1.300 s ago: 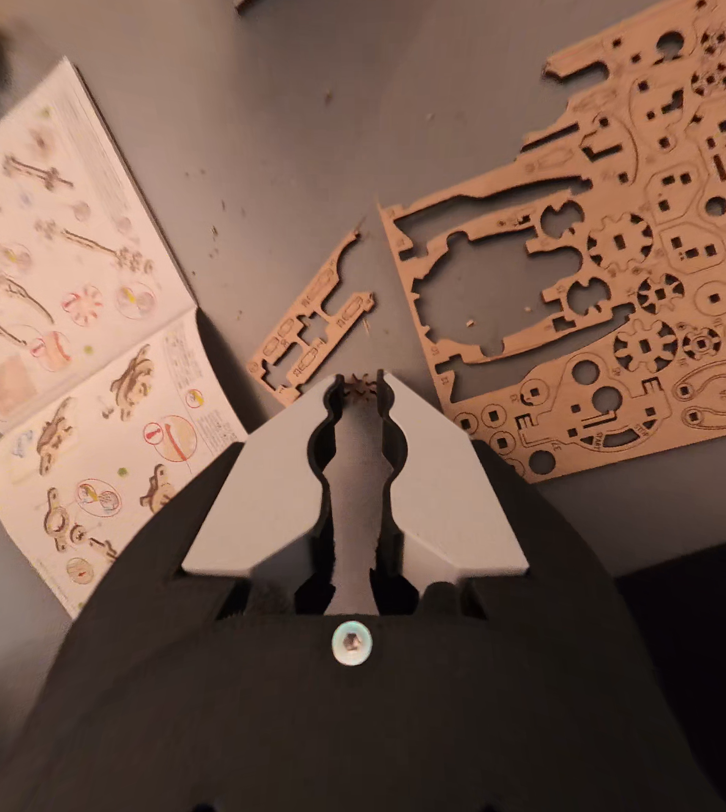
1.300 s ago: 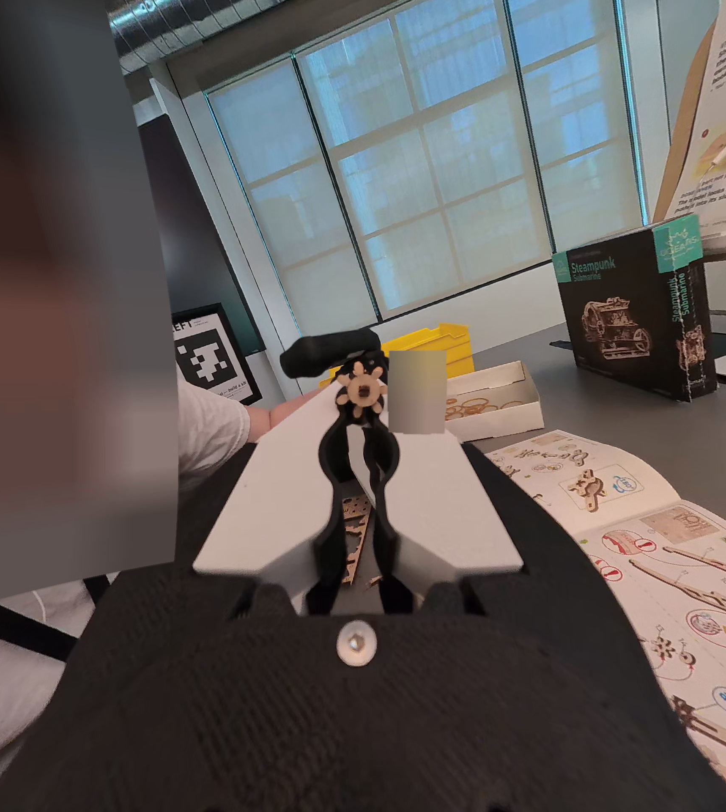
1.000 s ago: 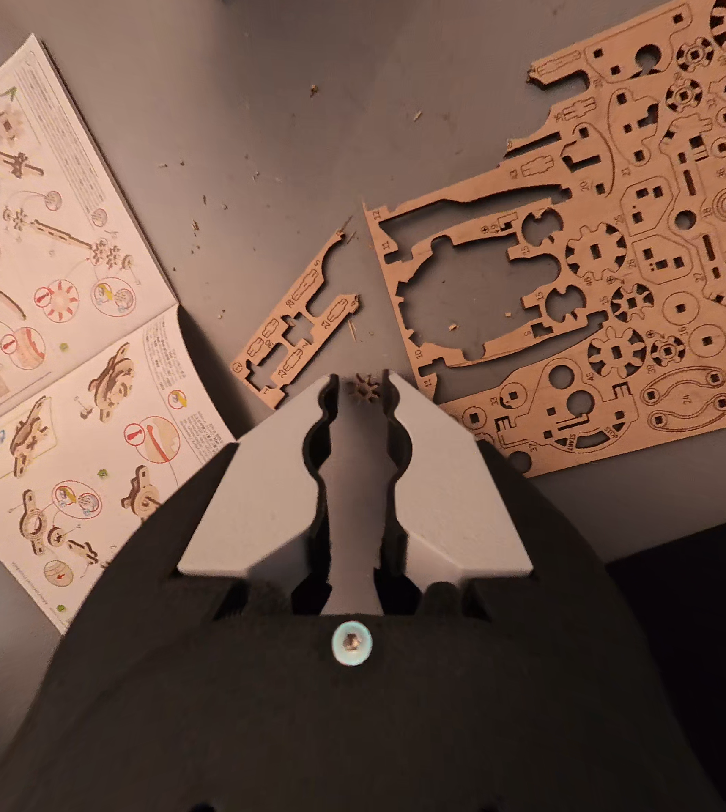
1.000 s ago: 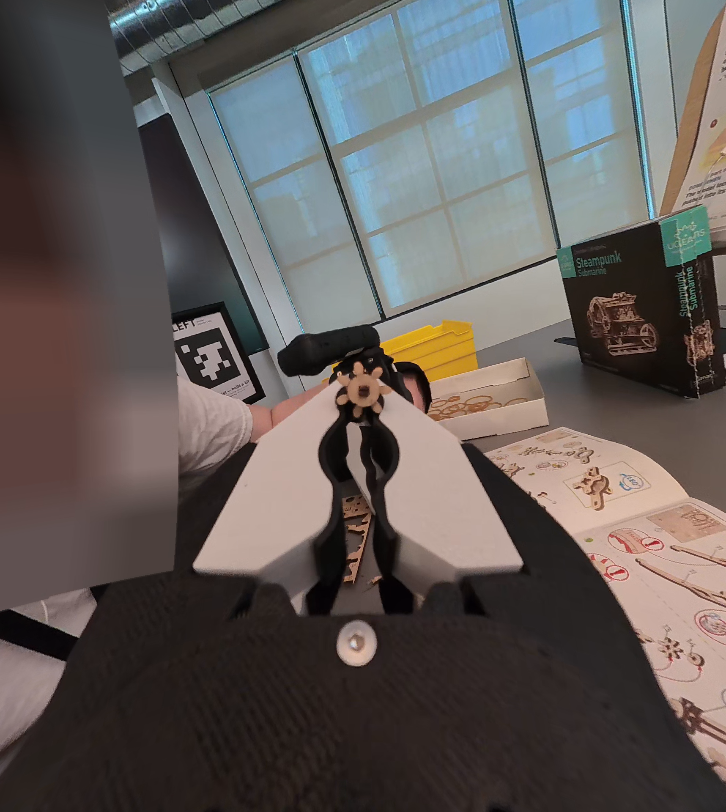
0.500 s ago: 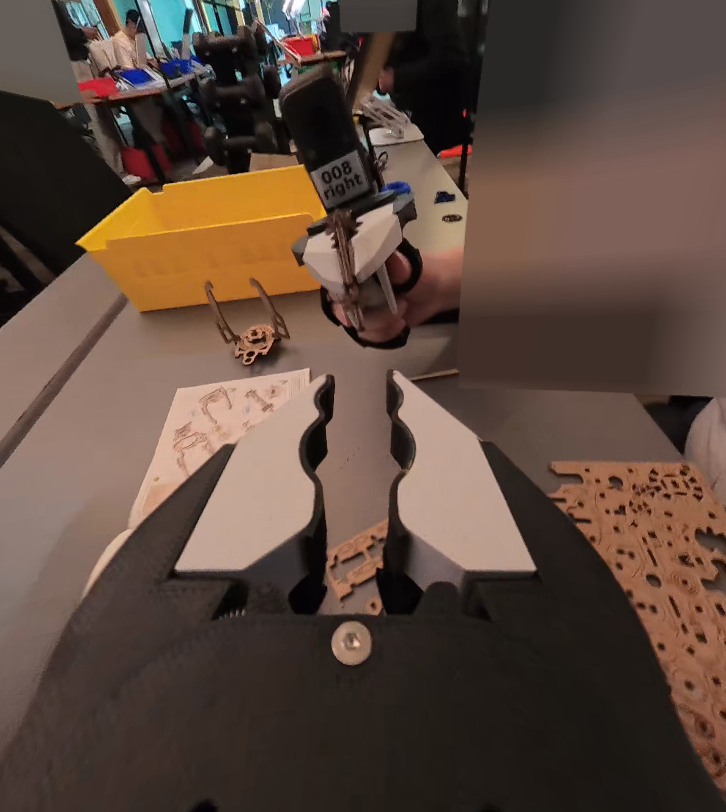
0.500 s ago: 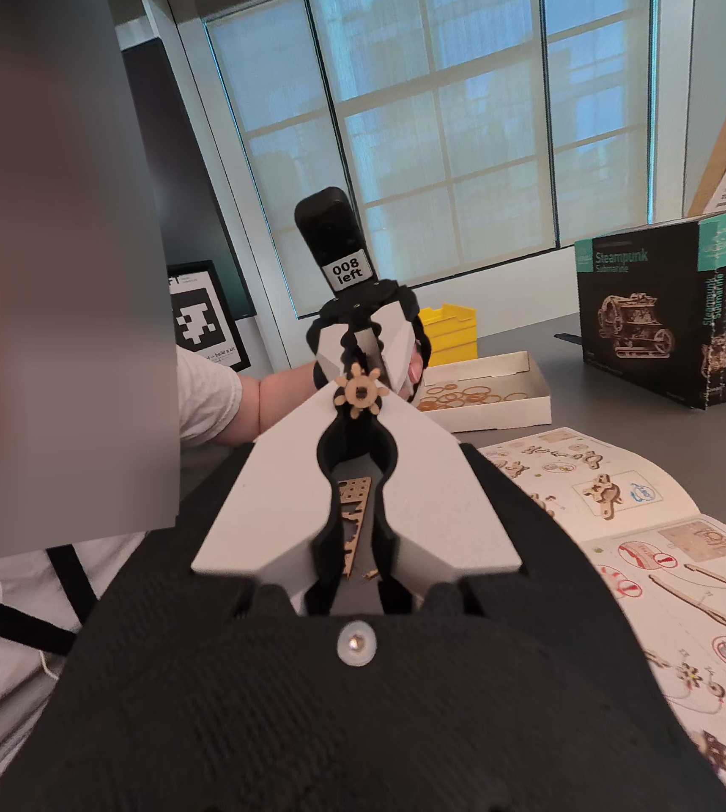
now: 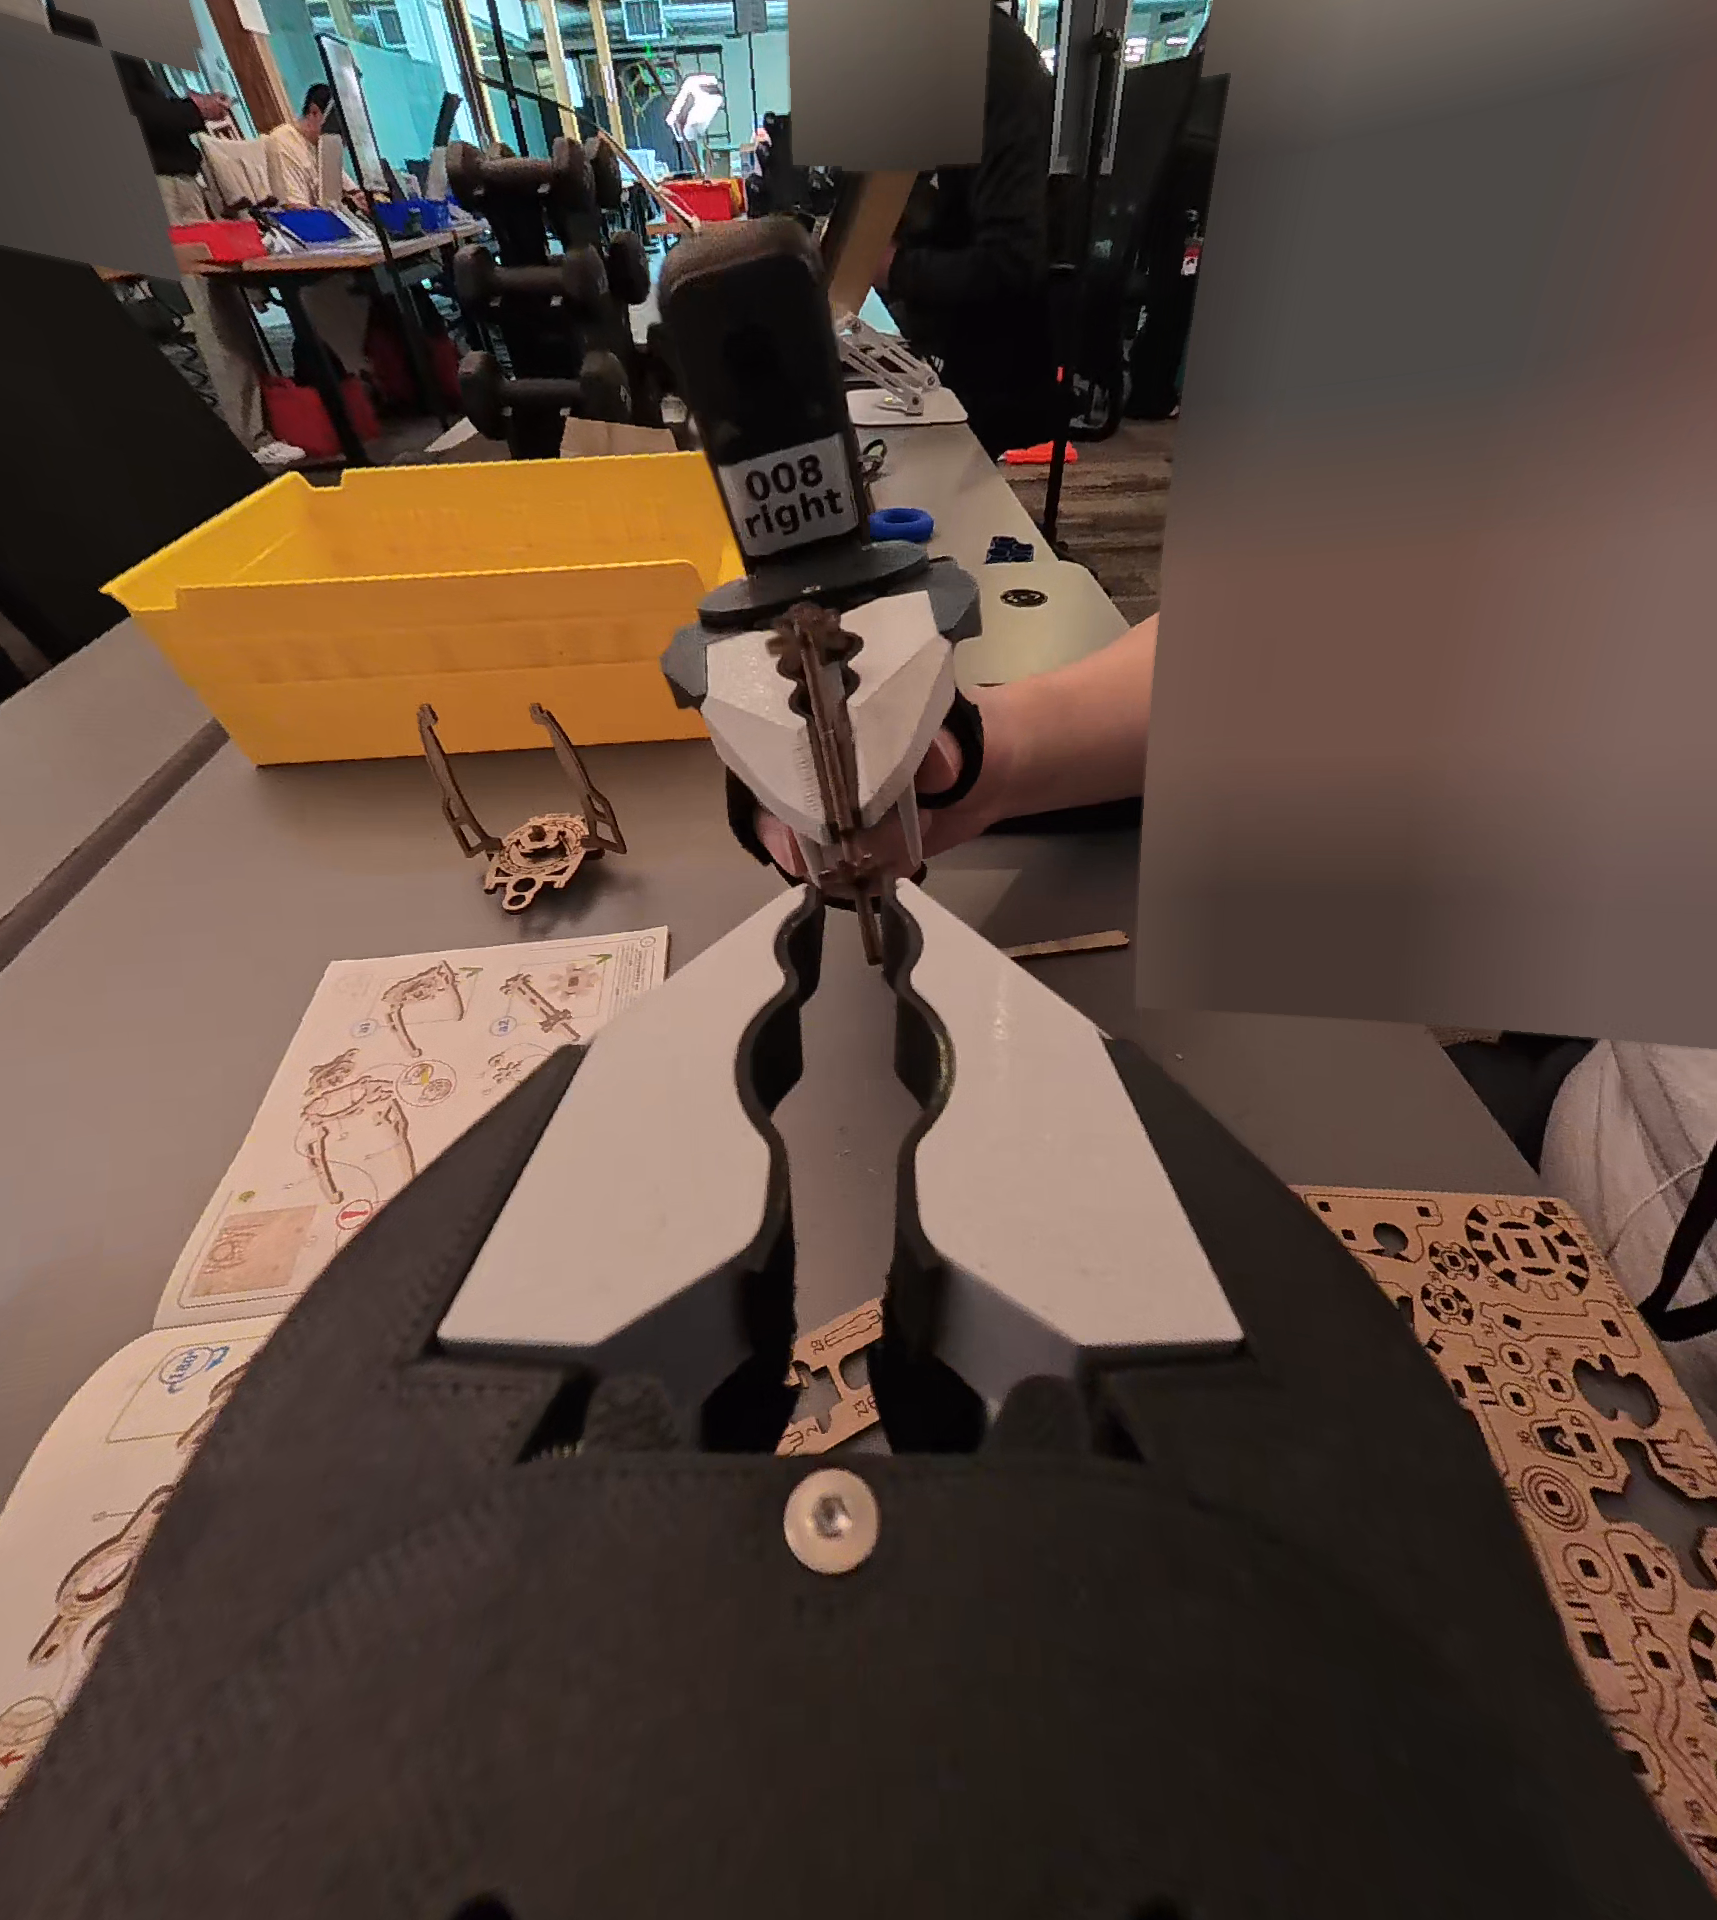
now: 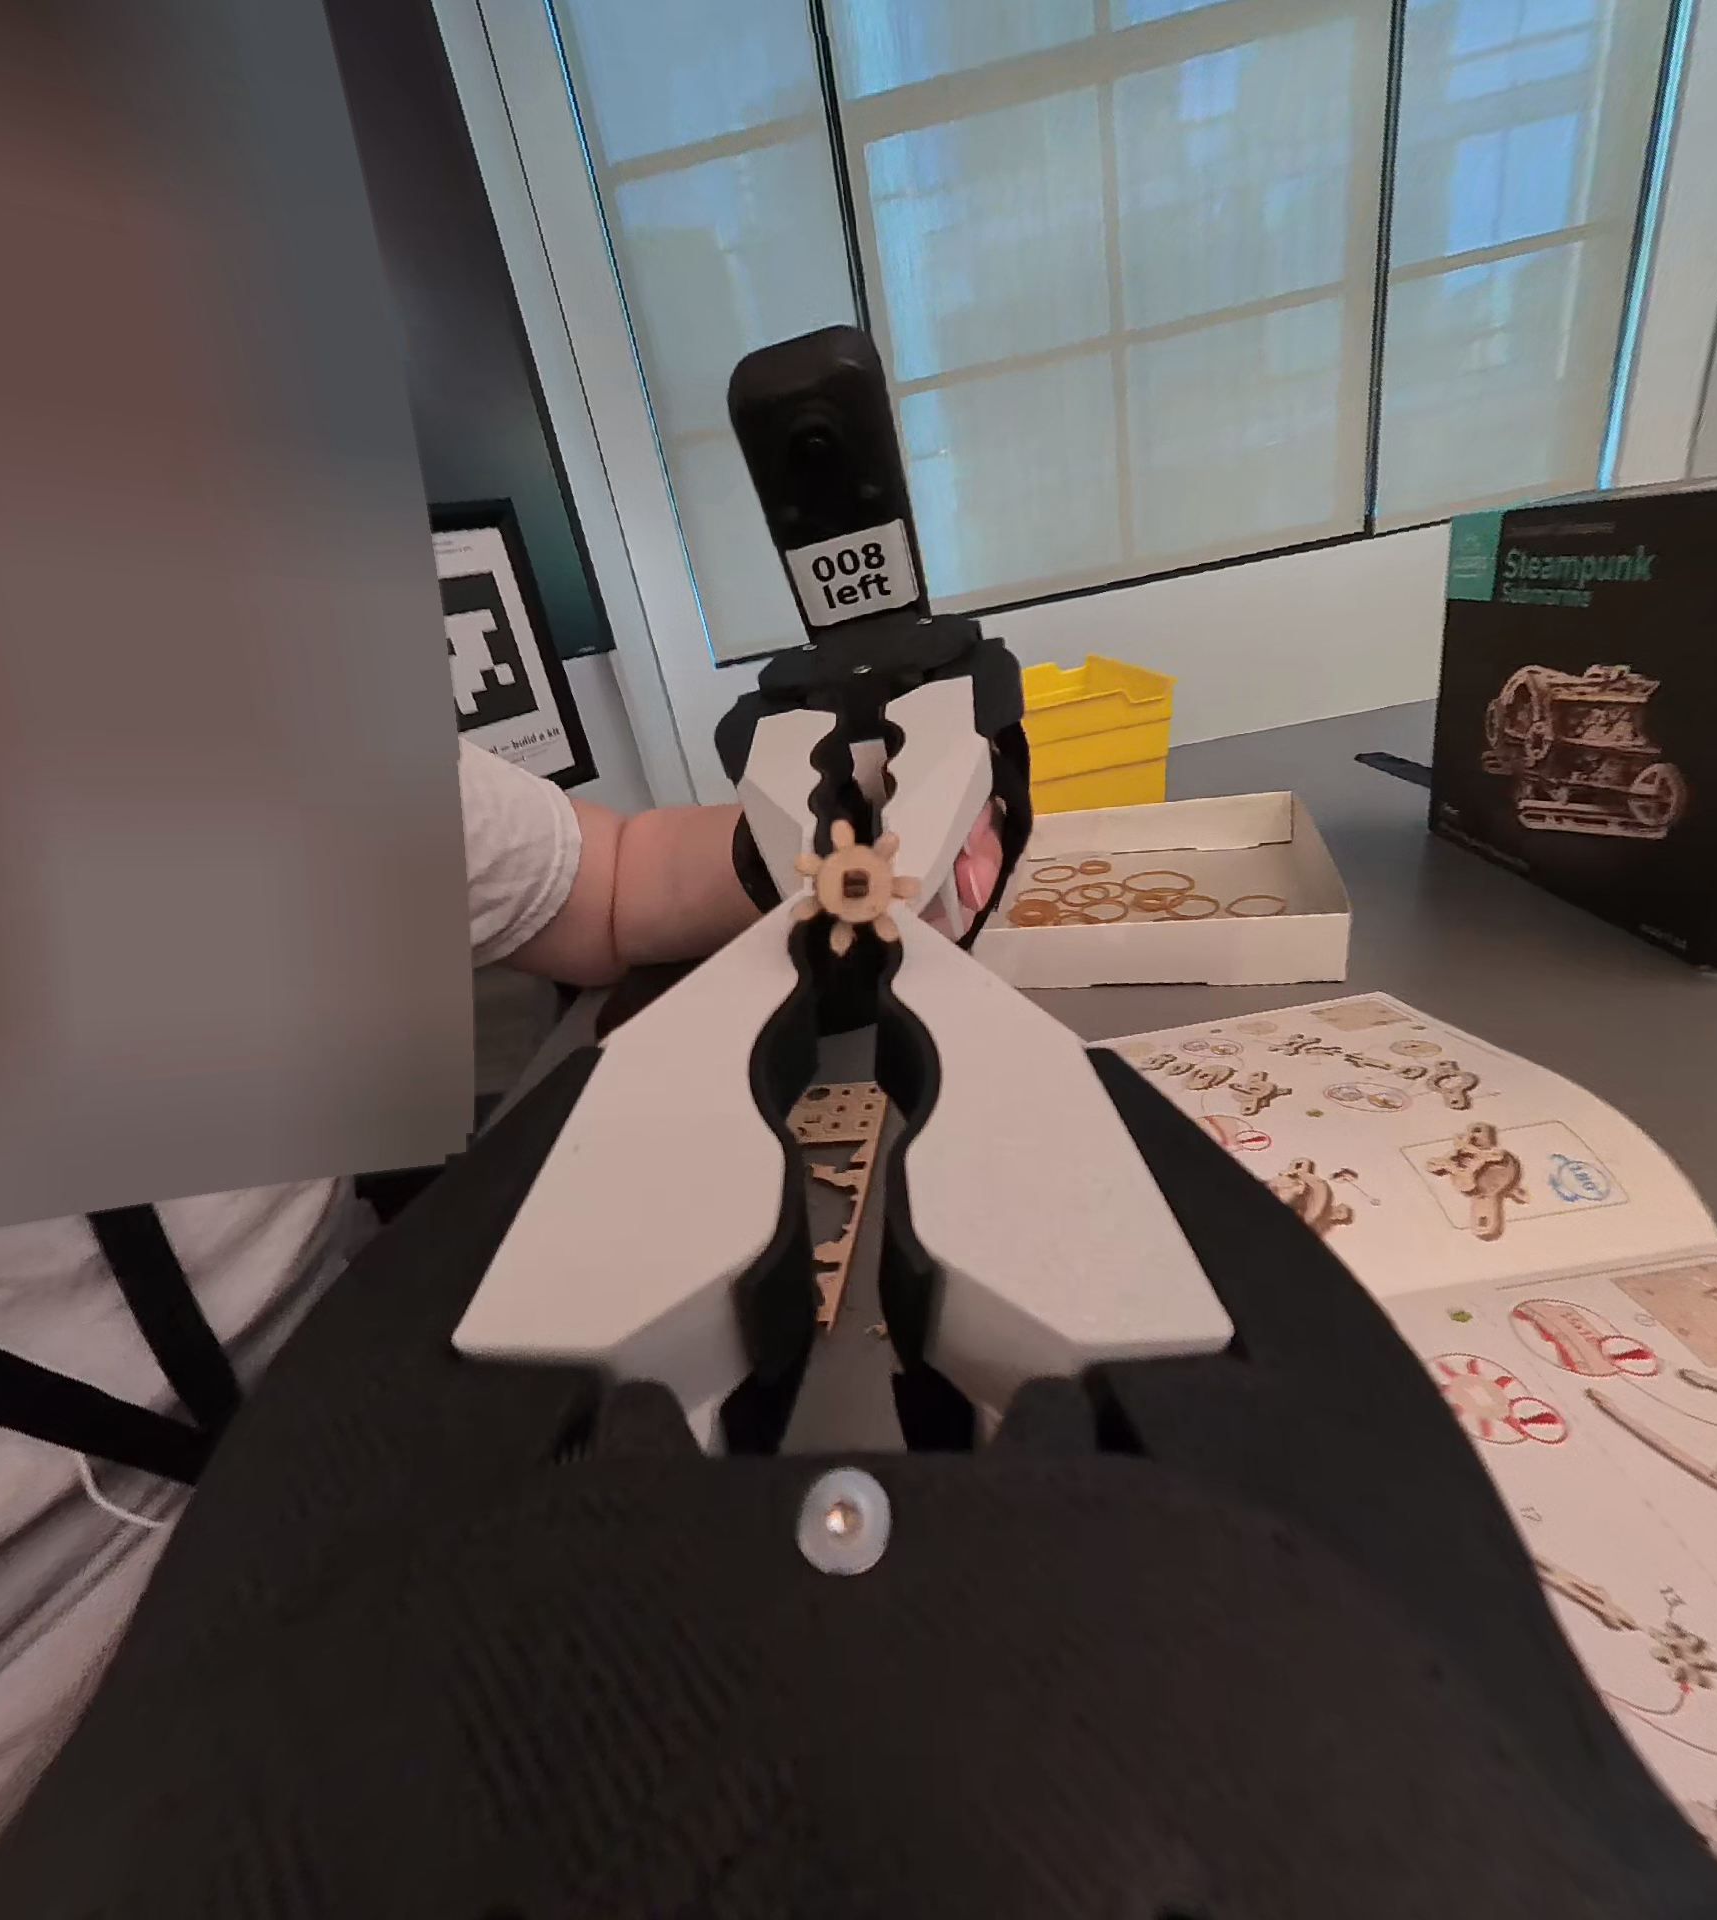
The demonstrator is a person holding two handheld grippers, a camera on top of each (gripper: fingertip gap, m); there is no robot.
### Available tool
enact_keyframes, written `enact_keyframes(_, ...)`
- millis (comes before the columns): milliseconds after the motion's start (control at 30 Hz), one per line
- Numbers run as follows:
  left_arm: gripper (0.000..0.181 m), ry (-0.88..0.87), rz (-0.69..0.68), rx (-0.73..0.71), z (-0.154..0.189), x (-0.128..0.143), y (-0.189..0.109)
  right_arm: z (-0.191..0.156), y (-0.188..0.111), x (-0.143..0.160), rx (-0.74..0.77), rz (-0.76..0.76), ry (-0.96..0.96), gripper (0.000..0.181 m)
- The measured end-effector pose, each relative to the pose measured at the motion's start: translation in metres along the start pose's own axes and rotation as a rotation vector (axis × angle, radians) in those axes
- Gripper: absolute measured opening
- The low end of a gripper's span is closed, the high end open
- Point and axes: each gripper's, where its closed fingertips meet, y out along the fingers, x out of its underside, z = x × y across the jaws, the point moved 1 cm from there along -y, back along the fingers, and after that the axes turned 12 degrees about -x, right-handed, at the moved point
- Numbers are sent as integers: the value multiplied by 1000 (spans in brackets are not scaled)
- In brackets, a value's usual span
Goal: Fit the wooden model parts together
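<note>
My right gripper [image 8: 846,925] is shut on a flat wooden strip that carries a small gear [image 8: 846,883] at its fingertips. It is held up above the grey table [image 7: 158,935]. My left gripper [image 7: 852,920] is open and empty, and faces the right gripper tip to tip. In the left wrist view the right gripper [image 7: 828,800] stands just beyond my left fingertips. The lower end of the strip [image 7: 866,930] reaches into the gap between them. In the right wrist view the left gripper [image 8: 859,800] sits right behind the gear.
On the table lie an open instruction booklet [image 7: 397,1060], a punched wooden part sheet [image 7: 1612,1507], a partly built wooden assembly [image 7: 532,842], a yellow bin [image 7: 438,613], a white tray of rubber bands [image 8: 1176,894] and a black box [image 8: 1623,727]. A person sits close by. My two grippers' fingertips are within a few centimetres of each other. Both grippers' tips are roughly 25 cm from the partly built wooden assembly [image 7: 532,842].
My left gripper opened and left a small gear on the table. It then swung up from facing the table to face the right gripper. The two grippers have come close together.
</note>
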Motion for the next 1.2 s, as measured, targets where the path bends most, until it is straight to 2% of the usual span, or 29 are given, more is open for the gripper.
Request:
enact_keyframes(333, 4, 19, -21, 43, 6, 7, 0, -5, 5, 5, 47, -108, -170, 0)
enact_keyframes(633, 0, 83, -27, 10, 1, 10, -1, -1, 2, 9, 45, -135, -142, 1)
enact_keyframes(833, 0, 140, -79, -35, -9, 21, -2, 7, -6, 10, 74, -170, -143, 12)
enact_keyframes(1067, 0, 168, -134, -9, -4, 30, 0, 7, -5, 16, 62, -207, -143, 8)
enact_keyframes(1200, 0, 152, -118, -7, -4, 29, 1, 6, -5, 15, 53, -201, -134, 8)
